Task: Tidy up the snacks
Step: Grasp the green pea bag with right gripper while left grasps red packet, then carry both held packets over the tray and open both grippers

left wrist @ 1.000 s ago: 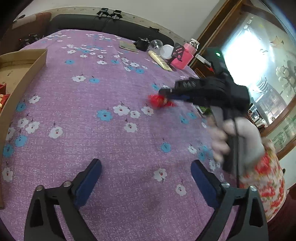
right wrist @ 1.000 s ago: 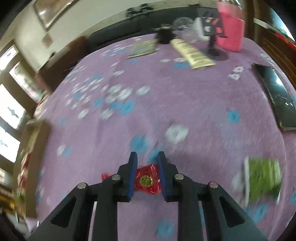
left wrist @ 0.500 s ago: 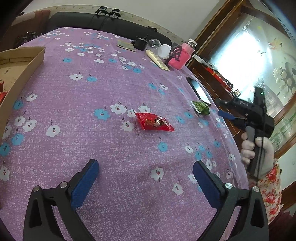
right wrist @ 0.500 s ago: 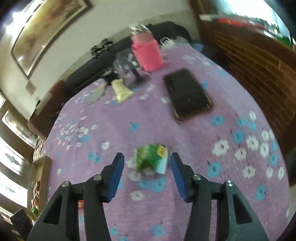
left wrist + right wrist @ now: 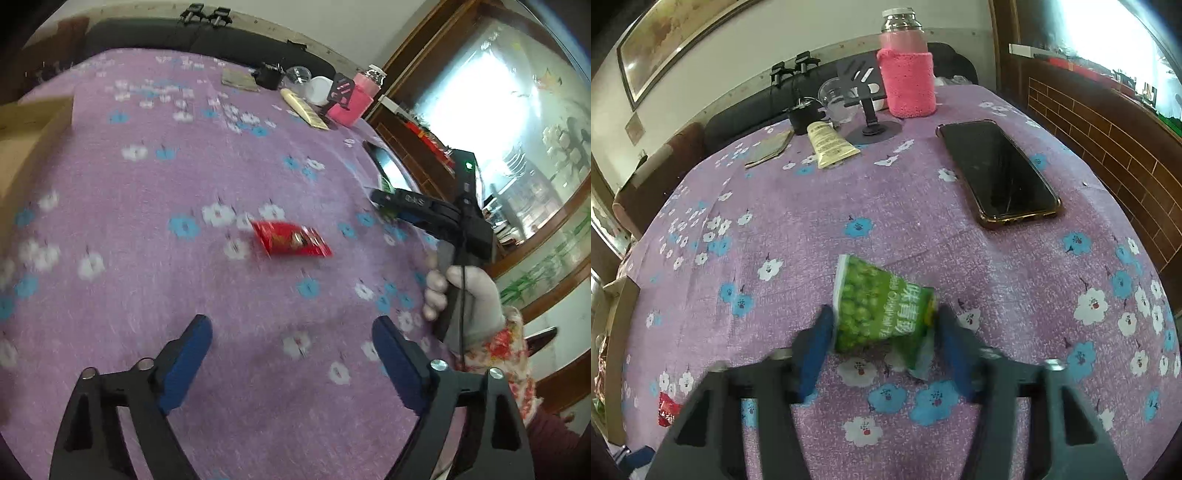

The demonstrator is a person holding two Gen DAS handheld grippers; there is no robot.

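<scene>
Green snack packet lies flat on the purple flowered tablecloth, and the right gripper stands around it with the jaws spread. One blue pad is at the left edge of the packet and the other at its right edge, very close, but I cannot tell if they already touch the wrapper. Beyond the packet, on the far right, lies a black phone with the screen up. At the far edge of the table stand a pink bottle, a black phone stand and a pale tube. At the near left of this view a small part of a red snack packet shows. In the left wrist view the left gripper hangs above the cloth with its jaws wide apart and nothing between them. The red snack packet lies on the cloth beyond it, well apart from the pads, a little blurred. To the right of it a gloved hand holds the right gripper low near the right edge of the table. A cardboard box stands at the far left.
</scene>
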